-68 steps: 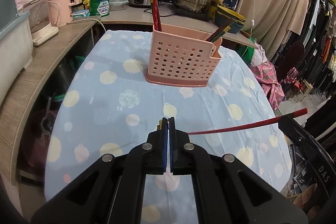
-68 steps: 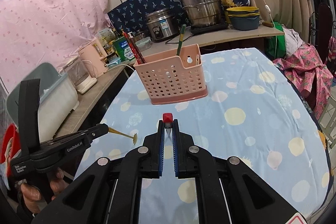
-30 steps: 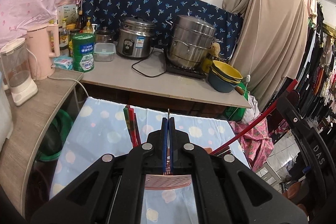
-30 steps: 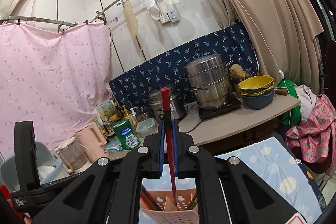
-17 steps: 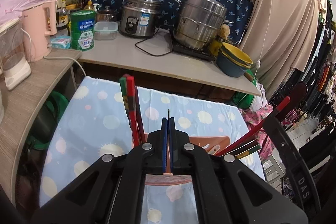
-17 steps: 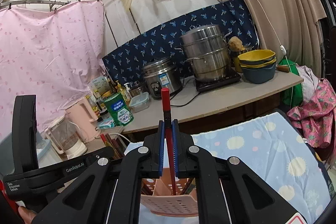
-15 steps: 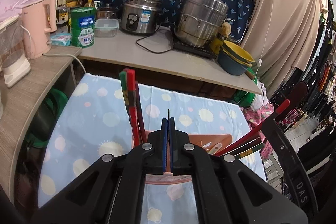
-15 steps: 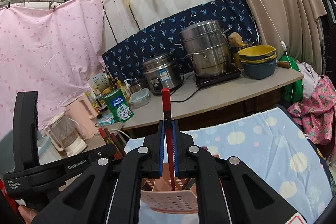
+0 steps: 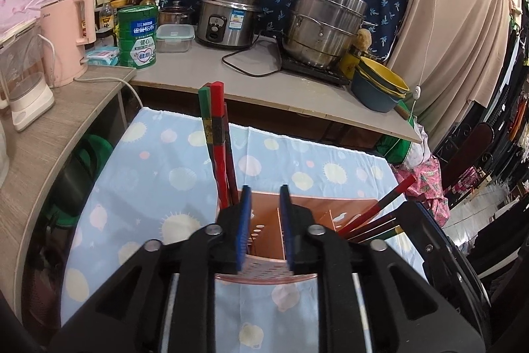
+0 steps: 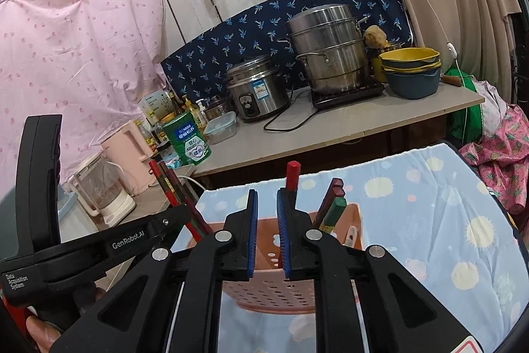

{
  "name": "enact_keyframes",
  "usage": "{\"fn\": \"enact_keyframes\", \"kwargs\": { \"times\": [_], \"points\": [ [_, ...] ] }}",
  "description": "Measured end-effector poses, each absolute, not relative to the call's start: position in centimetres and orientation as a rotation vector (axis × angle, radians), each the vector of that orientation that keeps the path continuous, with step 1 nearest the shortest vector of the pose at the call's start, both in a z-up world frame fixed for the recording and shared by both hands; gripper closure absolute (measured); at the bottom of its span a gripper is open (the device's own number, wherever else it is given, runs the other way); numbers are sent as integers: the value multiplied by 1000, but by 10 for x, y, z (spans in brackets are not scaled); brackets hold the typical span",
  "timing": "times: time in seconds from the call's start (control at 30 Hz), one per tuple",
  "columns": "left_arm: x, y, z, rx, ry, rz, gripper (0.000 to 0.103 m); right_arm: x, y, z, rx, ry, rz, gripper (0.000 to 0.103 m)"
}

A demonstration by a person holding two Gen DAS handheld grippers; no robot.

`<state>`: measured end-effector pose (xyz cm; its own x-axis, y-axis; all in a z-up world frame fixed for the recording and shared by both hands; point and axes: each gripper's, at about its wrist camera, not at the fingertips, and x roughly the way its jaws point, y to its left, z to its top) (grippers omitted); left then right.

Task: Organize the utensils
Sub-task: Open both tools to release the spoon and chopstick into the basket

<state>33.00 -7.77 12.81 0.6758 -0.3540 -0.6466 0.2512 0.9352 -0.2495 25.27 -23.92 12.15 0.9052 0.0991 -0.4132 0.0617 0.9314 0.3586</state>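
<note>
Item 1, left gripper (image 9: 265, 194): tilted downward over the near rim of the pink perforated utensil holder (image 9: 317, 210), which stands on the pale blue dotted tablecloth (image 9: 155, 174). Jaws parted and opening; nothing shows between the blue pads, only the holder's inner divider beyond them. In the right wrist view its black body reaches in from 8 o'clock, a fingertip of the person's hand (image 10: 41, 330) showing under the handle at the lower left.

Item 2, upright chopstick bundle (image 9: 216, 141): red, green and dark sticks, standing in the holder's left compartment, at 11 o'clock from the left jaws.

Item 3, right gripper (image 10: 266, 204): pointed more nearly level, above the holder's near wall. Jaws narrowly apart and opening; pads clear of everything. A red chopstick (image 10: 292, 176) stands just behind the right pad, its lower end inside the holder; whether it touches the pad cannot be told.

Item 4, leaning chopsticks (image 10: 334, 200): dark red and green tips, in the holder's right compartment, at 2 o'clock from the right jaws.

Item 5, background: counter (image 9: 251, 85) with rice cooker (image 9: 229, 20) and steel steamer pot (image 9: 322, 25).
</note>
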Motion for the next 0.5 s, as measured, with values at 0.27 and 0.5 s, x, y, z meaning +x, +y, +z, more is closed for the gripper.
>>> {"fn": "enact_keyframes", "kwargs": {
  "times": [0.27,0.5],
  "points": [
    [314,-82,131,-96,734,-321,71,243,-237,121,375,447,17,82],
    [296,-82,133,-52,719,-298,66,228,-236,120,375,466,11,76]
  ]
}}
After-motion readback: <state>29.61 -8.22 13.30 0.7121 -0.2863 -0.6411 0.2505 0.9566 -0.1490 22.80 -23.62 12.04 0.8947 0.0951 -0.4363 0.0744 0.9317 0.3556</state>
